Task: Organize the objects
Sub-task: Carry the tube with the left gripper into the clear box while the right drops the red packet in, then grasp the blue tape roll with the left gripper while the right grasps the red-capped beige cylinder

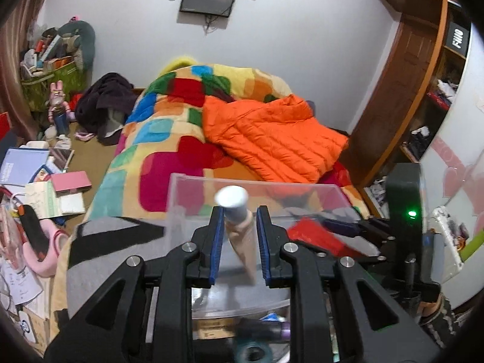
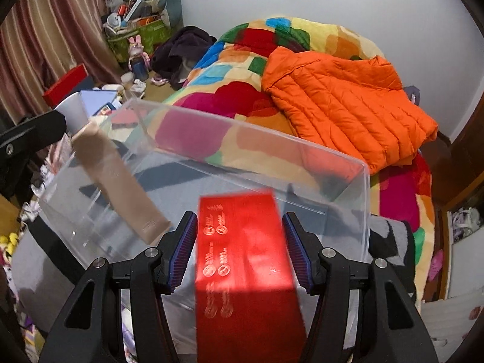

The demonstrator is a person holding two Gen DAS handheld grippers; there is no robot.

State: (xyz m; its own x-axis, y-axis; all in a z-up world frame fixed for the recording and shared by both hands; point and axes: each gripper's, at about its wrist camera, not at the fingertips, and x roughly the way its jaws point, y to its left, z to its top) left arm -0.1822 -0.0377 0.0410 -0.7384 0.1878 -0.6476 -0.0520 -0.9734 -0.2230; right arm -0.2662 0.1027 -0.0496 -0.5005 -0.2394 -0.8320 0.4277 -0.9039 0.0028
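Observation:
A clear plastic box (image 2: 332, 154) rests on a grey and black garment (image 1: 99, 242) on the bed. My left gripper (image 1: 239, 219) is shut on a beige tube (image 1: 243, 248) just under its white cap (image 1: 231, 196). The tube slants down inside the box's left end, and the right wrist view shows the same tube (image 2: 121, 181). My right gripper (image 2: 240, 227) is shut on a red carton (image 2: 245, 260), its blue pads against the carton's two sides, over the near right part of the box. The red carton (image 1: 314, 233) also shows low on the right in the left wrist view.
An orange down jacket (image 2: 348, 99) lies on a colourful blanket (image 1: 169, 139) behind the box. Books, papers and a pink box (image 1: 71, 181) litter the floor at left. A wooden wardrobe (image 1: 402, 90) stands at right, and a green bag (image 2: 136, 36) full of things sits by the curtain.

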